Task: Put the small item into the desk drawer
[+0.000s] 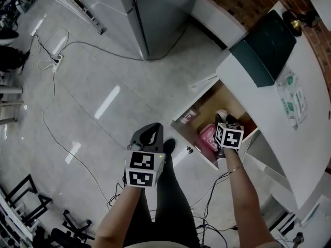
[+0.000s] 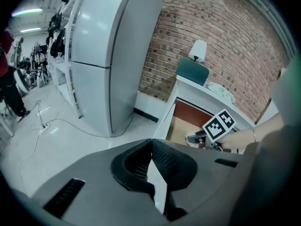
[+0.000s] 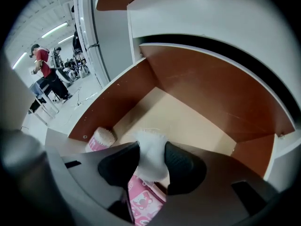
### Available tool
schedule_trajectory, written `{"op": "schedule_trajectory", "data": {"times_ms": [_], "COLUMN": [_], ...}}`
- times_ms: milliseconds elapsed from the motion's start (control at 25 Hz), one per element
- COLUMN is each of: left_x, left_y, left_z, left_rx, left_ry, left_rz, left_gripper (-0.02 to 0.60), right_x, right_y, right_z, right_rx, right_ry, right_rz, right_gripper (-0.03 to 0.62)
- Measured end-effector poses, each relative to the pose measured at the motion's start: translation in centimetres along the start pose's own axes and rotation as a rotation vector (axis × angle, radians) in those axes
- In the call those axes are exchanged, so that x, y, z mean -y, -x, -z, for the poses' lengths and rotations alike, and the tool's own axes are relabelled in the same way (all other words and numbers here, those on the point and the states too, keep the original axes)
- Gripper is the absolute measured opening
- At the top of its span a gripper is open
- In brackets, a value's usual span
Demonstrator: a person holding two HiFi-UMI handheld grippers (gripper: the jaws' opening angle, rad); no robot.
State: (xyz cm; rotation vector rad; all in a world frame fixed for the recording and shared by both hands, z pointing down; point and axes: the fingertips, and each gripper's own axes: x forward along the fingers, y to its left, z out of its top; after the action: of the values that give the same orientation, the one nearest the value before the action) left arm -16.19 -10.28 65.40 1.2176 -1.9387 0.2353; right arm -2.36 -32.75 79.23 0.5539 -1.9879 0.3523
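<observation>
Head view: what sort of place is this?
Probably a lab or workshop room with an office corner: white desk with its drawer open, tall grey metal refrigerator, white power strip trailing loose cable.

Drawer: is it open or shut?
Open. The drawer shows its brown inside, a pink packet lies in it, and the right gripper holds a white packet over it.

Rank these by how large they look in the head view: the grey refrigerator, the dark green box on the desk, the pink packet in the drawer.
Largest to smallest:
1. grey refrigerator
2. dark green box
3. pink packet, clearly the smallest
</observation>
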Motion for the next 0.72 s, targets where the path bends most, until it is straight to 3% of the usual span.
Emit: {"op": "schedule_trajectory", "data": {"times_ms": [720], "left_x": [-1.4], "left_y": [-1.4], "left_z": [0.8], "left_rx": [0.002], "left_ry": [0.052], "left_rz": [-0.023], "left_gripper": [0.021], "right_x": [1.1], "right_y": [-3.5], "right_z": [2.3], "right_rx": [-0.116], "right_ry": [0.045], "right_rz": [0.051], "right_gripper": [0.17]}}
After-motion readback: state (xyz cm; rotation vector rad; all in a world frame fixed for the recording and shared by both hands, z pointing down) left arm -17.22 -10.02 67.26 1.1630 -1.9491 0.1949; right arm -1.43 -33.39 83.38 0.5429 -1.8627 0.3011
